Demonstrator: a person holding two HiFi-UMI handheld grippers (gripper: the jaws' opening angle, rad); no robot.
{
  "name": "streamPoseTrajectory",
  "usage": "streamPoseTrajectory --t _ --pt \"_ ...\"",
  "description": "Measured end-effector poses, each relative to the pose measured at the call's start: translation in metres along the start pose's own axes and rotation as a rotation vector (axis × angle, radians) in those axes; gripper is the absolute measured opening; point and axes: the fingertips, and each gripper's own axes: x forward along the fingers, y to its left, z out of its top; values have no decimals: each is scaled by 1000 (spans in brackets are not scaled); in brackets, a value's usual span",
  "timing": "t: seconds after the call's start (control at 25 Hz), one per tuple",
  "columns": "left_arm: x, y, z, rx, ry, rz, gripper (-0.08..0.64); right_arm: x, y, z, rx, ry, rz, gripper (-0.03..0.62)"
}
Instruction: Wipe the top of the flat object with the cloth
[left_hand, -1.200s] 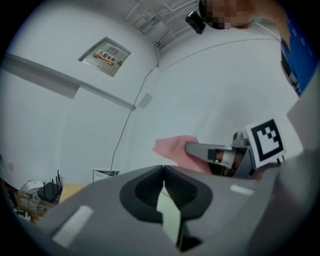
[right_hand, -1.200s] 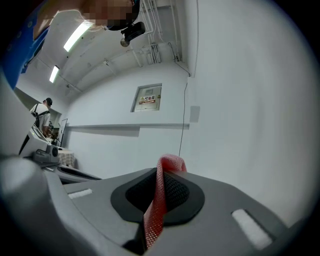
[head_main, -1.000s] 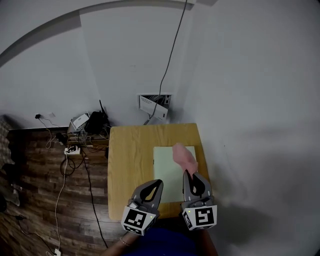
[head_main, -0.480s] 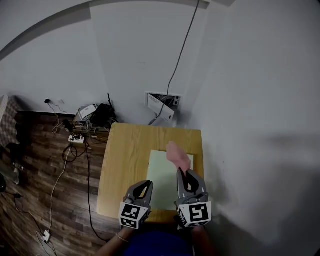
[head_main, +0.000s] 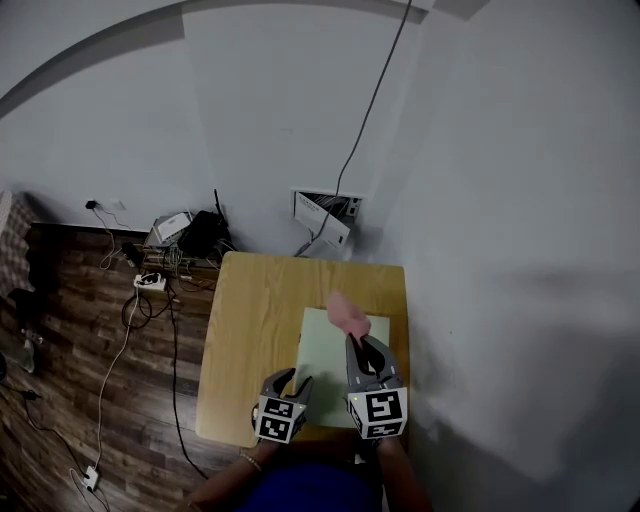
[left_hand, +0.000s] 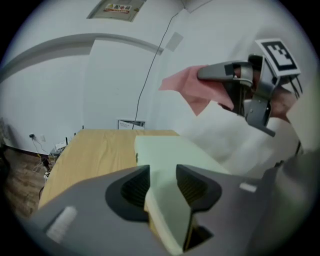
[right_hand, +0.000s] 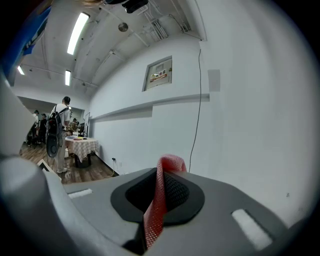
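Observation:
A pale green flat pad (head_main: 328, 352) lies on the right half of the small wooden table (head_main: 250, 330). My right gripper (head_main: 362, 343) hovers over the pad, shut on a pink mesh cloth (head_main: 347, 314) that sticks up from its jaws. In the right gripper view the cloth (right_hand: 156, 205) is pinched between the pads. My left gripper (head_main: 298, 380) sits at the table's near edge, its jaws opening. In the left gripper view the pad's near corner (left_hand: 167, 210) shows between the parted jaws of that gripper (left_hand: 162, 170), with the right gripper (left_hand: 220, 75) and cloth (left_hand: 190, 87) above.
A white wall runs close along the table's right side. An open wall box with cables (head_main: 325, 215) is behind the table. Power strips, a router and wires (head_main: 165, 245) lie on the wood floor at left. A person (right_hand: 59, 135) stands by a checkered table (right_hand: 80, 147) far off.
The left gripper has drawn back and down toward the table's near edge and its jaws have parted. The right gripper still holds the cloth over the pad, shifted slightly nearer.

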Motion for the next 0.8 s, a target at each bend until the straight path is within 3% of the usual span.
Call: streamPoseTrajectory --t 0.32,0.44,0.64,0.8 --pt "16 -2 -38 94 119 -44 164 51 6 -52 -7 144 10 15" --pt "18 -3 -43 109 125 -56 163 69 4 -72 -30 197 2 15" --pt "19 -3 -43 122 105 -65 164 98 8 -96 -138 269 16 15" --pt "19 -3 -44 144 102 -72 167 119 25 -118 -248 346 80 15"
